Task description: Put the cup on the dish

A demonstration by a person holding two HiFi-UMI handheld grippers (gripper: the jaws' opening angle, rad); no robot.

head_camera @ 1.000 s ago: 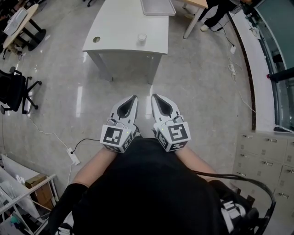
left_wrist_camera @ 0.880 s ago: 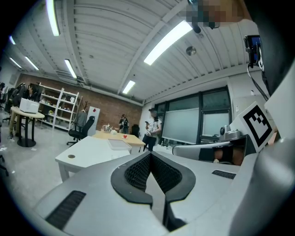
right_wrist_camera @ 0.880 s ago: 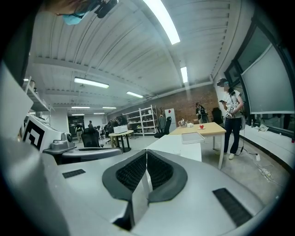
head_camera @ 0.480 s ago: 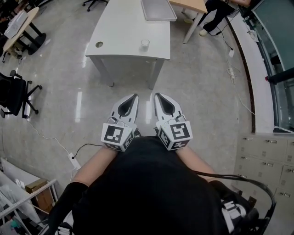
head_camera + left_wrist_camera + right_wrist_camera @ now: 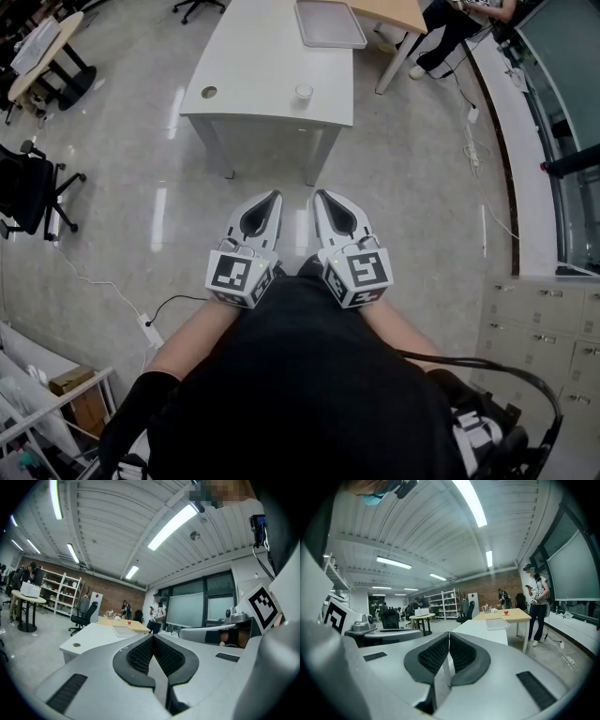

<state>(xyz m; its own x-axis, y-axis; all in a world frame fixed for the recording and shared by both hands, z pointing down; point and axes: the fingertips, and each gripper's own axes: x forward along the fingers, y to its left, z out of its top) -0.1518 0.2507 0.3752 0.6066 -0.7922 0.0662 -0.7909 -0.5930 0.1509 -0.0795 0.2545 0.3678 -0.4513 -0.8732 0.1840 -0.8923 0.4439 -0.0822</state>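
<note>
Cup (image 5: 304, 91) apparently nearer than before

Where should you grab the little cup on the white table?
Probably grip the cup across its round side, coming level from the table edge nearest us: it stands upright close to that edge, nothing beside it. Any handle is too small to see.
</note>
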